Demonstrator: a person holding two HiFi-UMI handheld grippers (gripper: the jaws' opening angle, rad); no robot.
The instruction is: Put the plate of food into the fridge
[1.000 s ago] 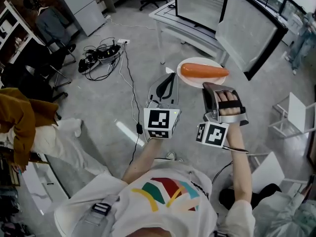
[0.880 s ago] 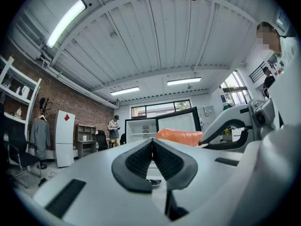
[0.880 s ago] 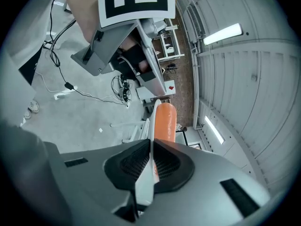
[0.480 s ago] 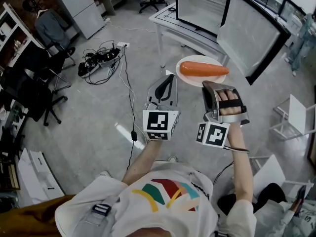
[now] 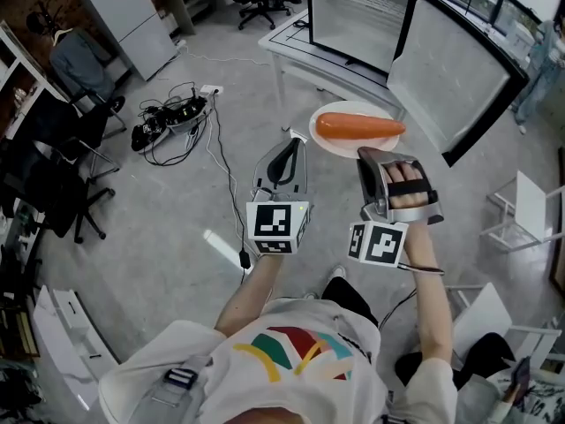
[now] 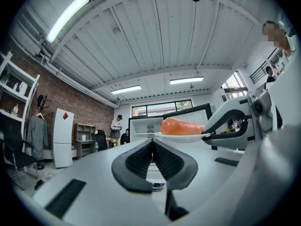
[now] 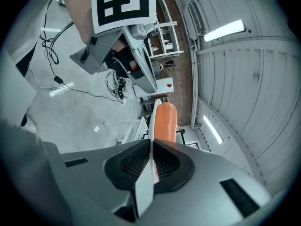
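A white plate (image 5: 334, 140) carries a long orange piece of food (image 5: 357, 126), and my right gripper (image 5: 374, 155) is shut on the plate's near rim. In the right gripper view the rim (image 7: 151, 120) runs edge-on between the shut pads, with the orange food (image 7: 164, 120) beyond. My left gripper (image 5: 295, 141) hangs just left of the plate, shut and empty. Its own view shows the jaws (image 6: 152, 143) pressed together and the plate (image 6: 181, 136) up to the right. The small fridge (image 5: 353, 7) stands ahead on a white table (image 5: 296, 47), its door (image 5: 450, 60) swung open to the right.
A power strip with tangled cables (image 5: 172, 113) lies on the grey floor at left, and one cable (image 5: 231, 193) runs toward my feet. Office chairs (image 5: 66, 184) stand at far left, a white cabinet (image 5: 132, 20) at back left, and a white folding frame (image 5: 521, 210) at right.
Both grippers and the plate have moved across the floor toward the table with the fridge, keeping their pose. A person in brown at the left edge has left the view.
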